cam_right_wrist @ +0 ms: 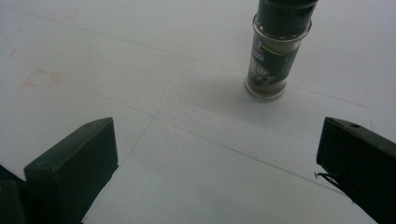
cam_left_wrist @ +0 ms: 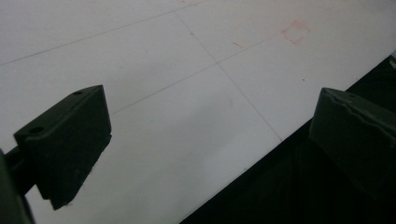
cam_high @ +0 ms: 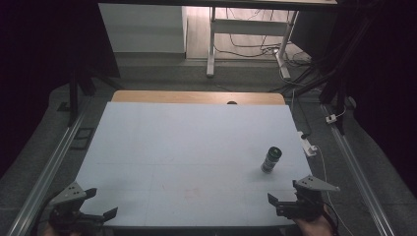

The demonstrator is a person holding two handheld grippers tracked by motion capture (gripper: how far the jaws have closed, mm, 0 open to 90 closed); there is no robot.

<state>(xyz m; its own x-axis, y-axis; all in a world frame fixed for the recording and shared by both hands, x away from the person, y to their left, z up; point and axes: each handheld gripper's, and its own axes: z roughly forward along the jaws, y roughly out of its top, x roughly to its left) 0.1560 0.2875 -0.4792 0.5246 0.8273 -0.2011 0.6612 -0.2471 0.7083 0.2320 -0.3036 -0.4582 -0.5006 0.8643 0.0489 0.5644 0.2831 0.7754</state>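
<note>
Jar: I see a small glass spice jar (cam_high: 271,160) with a dark cap, standing upright on the right half of the surface (cam_high: 187,147), nearer the front edge than the back. In the right gripper view the jar (cam_right_wrist: 273,60) stands ahead of the jaws and toward their right side, label facing the camera.
Progress: I judge nothing done yet. The jar is untouched and not lifted; the reach, the grasp and any move of it are all left.
Right hand-held gripper: the right hand-held gripper (cam_high: 290,196) hovers at the front right corner of the surface, jaws spread wide, nothing between them. In its own view the right hand-held gripper (cam_right_wrist: 217,154) frames bare surface.
Jar to right hand-held gripper: near, apart, not touching; the jar lies just beyond it and slightly toward the middle of the surface.
Left hand-held gripper: the left hand-held gripper (cam_high: 93,204) sits at the front left corner, jaws wide, empty. In its own view the left hand-held gripper (cam_left_wrist: 210,121) straddles the front edge of the surface.
Jar to left hand-held gripper: well apart, across the width of the surface.
Markings: faint pencil lines and a small reddish square (cam_left_wrist: 295,31) on the surface.
</note>
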